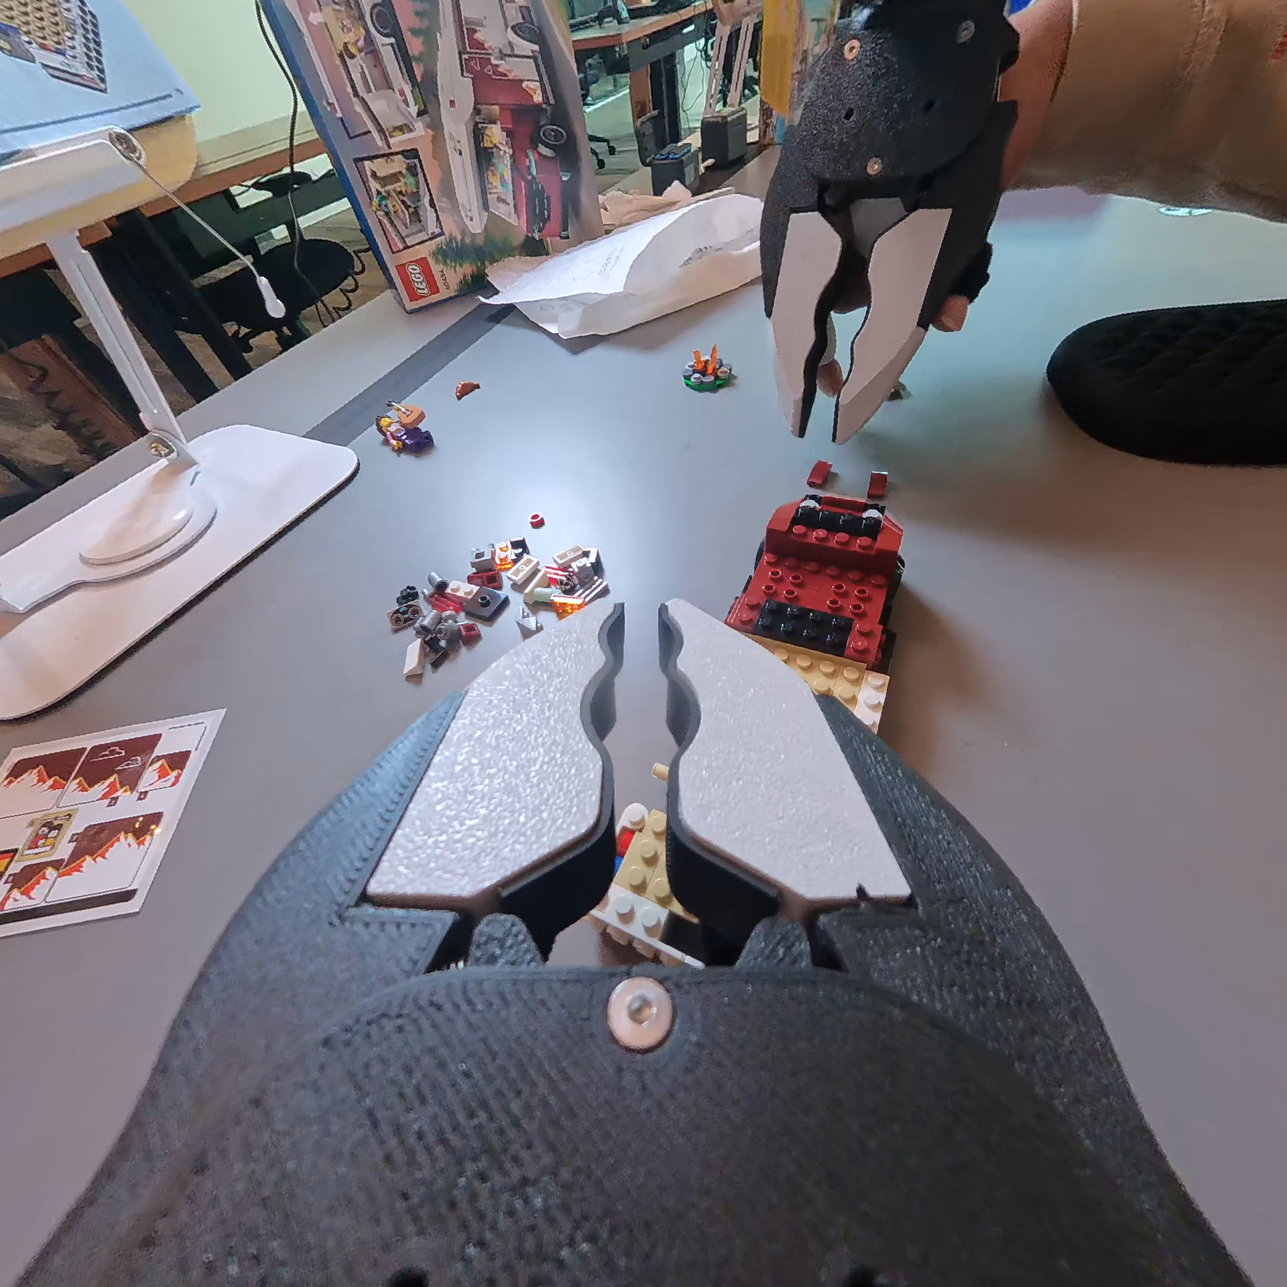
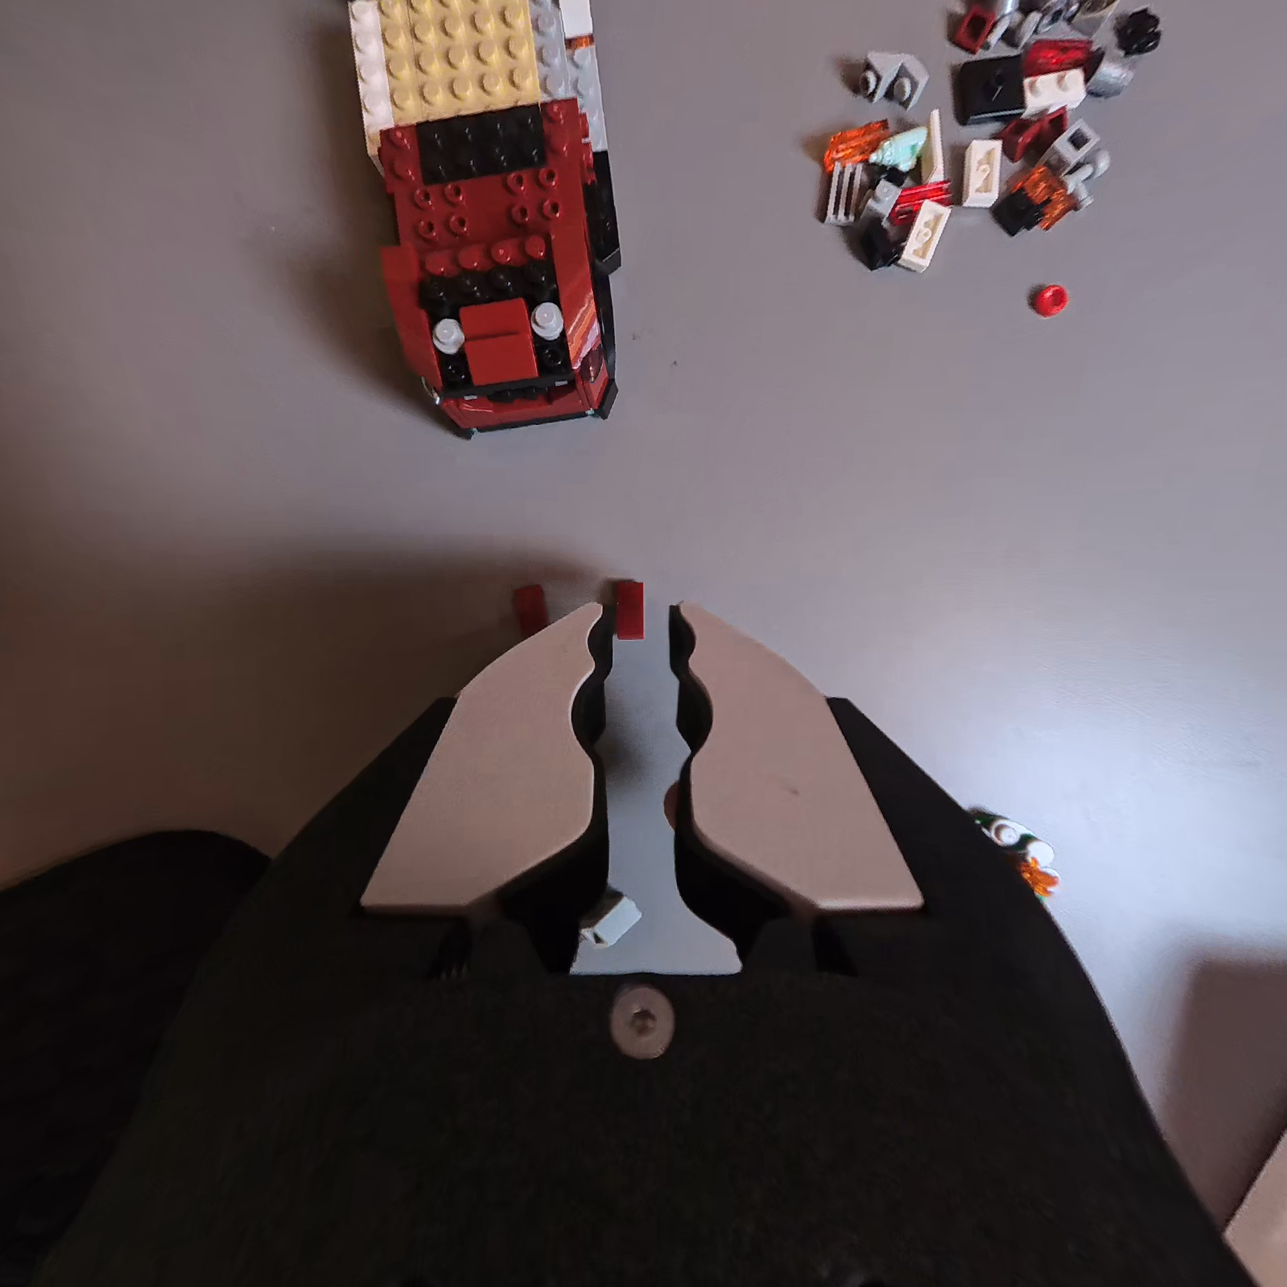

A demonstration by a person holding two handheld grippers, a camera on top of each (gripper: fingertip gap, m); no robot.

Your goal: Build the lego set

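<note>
Black housing of my left tongs (image 1: 641,613) is filling the near view; their fingers are standing slightly apart, pinching nothing, hovering over the desk (image 1: 696,453) with the red brick truck (image 1: 822,578) just to their right and a heap of loose bricks (image 1: 494,592) to their left. My right tongs (image 2: 635,609) are pointing down, spread, above a small dark red tile (image 2: 630,609) lying on the desk between their tips; I am seeing a gap beside it. A second red tile (image 2: 529,606) is lying just left.
</note>
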